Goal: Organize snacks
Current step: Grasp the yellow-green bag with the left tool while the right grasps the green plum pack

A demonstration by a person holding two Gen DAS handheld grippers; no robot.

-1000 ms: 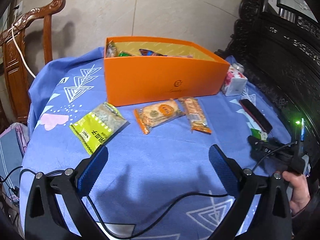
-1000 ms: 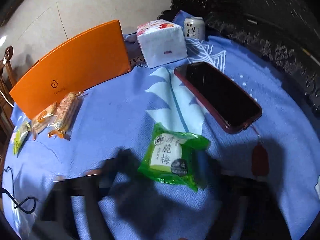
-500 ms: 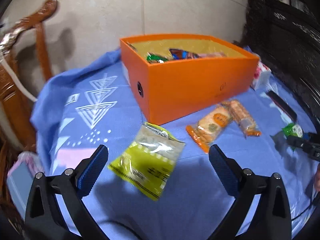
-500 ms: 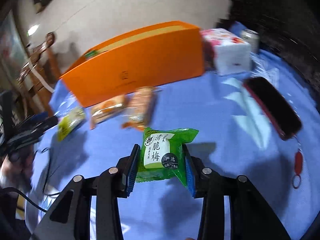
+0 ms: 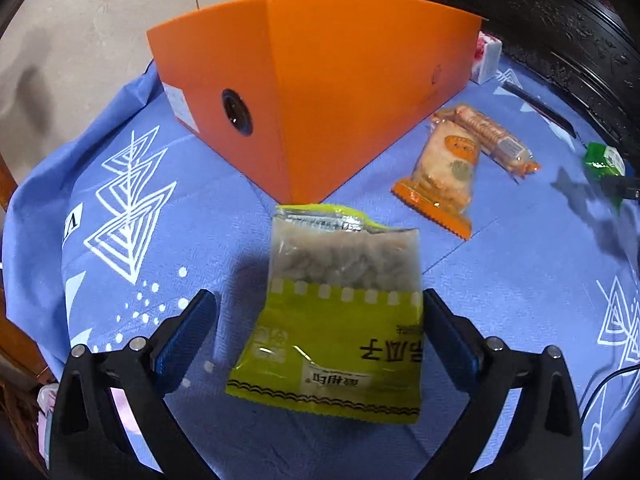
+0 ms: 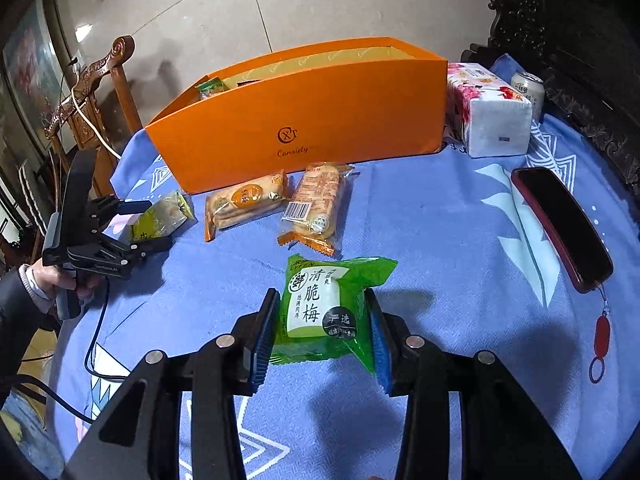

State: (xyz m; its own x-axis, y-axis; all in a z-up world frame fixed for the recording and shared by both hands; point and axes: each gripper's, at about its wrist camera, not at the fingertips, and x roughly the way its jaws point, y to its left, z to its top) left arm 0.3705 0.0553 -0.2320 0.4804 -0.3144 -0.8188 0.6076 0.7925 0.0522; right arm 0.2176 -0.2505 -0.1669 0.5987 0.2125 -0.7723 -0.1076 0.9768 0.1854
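Observation:
My right gripper (image 6: pixel 322 320) is shut on a green plum pack (image 6: pixel 320 304), its blue pads pressed on both sides, a little above the blue cloth. My left gripper (image 5: pixel 318 332) is open and straddles a yellow-green seed bag (image 5: pixel 344 312) lying flat; the right pad sits at the bag's edge and the left pad is apart from it. In the right wrist view a hand holds that left gripper (image 6: pixel 148 224) over the bag (image 6: pixel 160 216). The orange box (image 6: pixel 304 120) stands behind, with snacks inside. Two cracker packs (image 6: pixel 244 200) (image 6: pixel 316 204) lie in front of it.
A tissue pack (image 6: pixel 488 112) and a can (image 6: pixel 528 88) stand right of the box. A red-cased phone (image 6: pixel 560 224) lies at the right. A wooden chair (image 6: pixel 92 80) is at the left table edge, and dark carved furniture (image 5: pixel 560 20) at the right.
My left gripper has come in low over the yellow-green bag, which now lies between its fingers. My right gripper has shut on the green pack and raised it off the cloth.

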